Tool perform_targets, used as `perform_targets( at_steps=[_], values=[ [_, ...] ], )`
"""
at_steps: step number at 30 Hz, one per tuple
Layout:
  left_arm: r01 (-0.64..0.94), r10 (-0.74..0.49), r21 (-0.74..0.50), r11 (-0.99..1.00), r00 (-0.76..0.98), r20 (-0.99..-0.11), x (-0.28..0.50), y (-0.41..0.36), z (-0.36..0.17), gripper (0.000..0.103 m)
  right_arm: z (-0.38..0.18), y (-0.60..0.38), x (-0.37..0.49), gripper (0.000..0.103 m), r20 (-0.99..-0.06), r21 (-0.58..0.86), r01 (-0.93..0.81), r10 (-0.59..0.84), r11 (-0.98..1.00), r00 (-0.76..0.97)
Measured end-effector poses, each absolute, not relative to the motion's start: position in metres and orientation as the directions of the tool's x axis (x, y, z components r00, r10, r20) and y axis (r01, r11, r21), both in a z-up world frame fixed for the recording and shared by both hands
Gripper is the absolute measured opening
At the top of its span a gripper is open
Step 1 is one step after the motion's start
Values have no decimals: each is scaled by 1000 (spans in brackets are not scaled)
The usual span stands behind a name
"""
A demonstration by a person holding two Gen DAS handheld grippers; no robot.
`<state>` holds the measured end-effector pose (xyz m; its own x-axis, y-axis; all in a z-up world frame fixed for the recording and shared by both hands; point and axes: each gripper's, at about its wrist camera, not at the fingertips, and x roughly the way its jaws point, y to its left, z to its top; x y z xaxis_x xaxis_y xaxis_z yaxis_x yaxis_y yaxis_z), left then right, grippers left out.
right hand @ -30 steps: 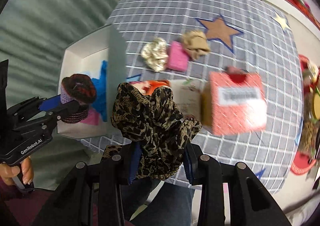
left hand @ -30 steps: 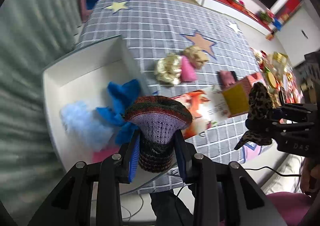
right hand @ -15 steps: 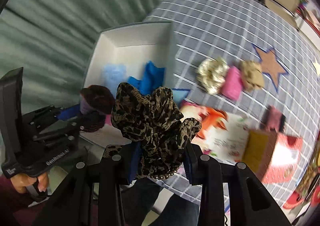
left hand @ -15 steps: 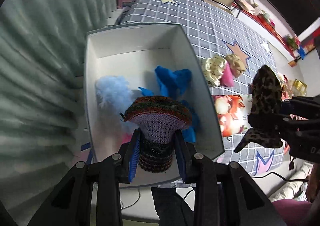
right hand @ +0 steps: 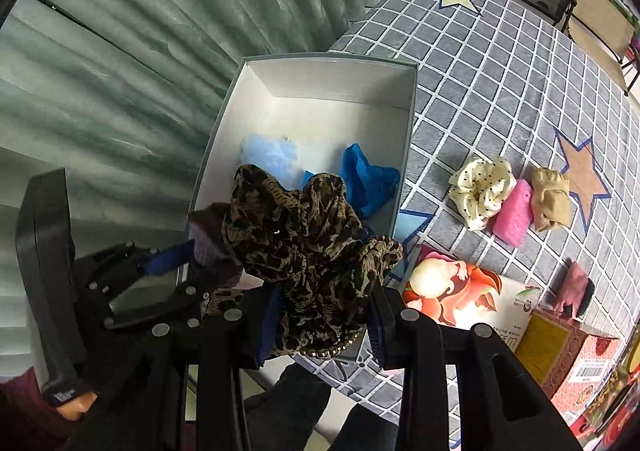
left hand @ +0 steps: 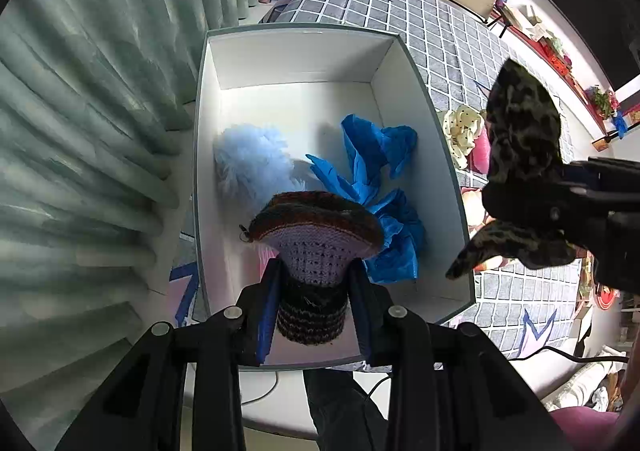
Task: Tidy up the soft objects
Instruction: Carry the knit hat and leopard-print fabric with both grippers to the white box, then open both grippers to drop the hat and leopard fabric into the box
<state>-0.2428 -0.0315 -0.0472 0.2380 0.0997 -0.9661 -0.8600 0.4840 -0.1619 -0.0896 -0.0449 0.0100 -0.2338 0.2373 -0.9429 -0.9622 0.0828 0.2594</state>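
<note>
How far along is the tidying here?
Partly done. The box already holds a pale blue puff and blue cloth. In hand: the left tool grips a knitted piece over the box, the right tool a leopard scrunchie. Left on the table: cream scrunchie, pink sponge, tan cloth.

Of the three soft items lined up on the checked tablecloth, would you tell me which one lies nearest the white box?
The cream dotted scrunchie: it lies at the row's box-side end, with the pink piece and tan piece beyond it.
</note>
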Motion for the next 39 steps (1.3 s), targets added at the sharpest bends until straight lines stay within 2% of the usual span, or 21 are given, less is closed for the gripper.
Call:
perform_targets(
  at_steps=[28,33,36,37,39],
  values=[
    [-864,78,-160,478,223,-972,-242,-32,-55,36,7,-29,-103,38,-947,251,-967,214,34,-238],
    [-860,82,-164,483,231,-969,-242,-32,-53,40,6,-27,-103,38,-947,253,-967,210,32,-241],
    [-856,95,-164,490,239,-966,-240,-33,-50,51,7,-25,-103,47,-946,258,-966,211,33,-246],
    [-856,99,-166,490,244,-965,-240,-33,-49,58,6,-25,-102,50,-945,262,-964,211,35,-249],
    [-859,103,-185,478,264,-959,-241,-32,-46,69,5,-24,-102,69,-942,283,-958,200,41,-270]
  ],
)
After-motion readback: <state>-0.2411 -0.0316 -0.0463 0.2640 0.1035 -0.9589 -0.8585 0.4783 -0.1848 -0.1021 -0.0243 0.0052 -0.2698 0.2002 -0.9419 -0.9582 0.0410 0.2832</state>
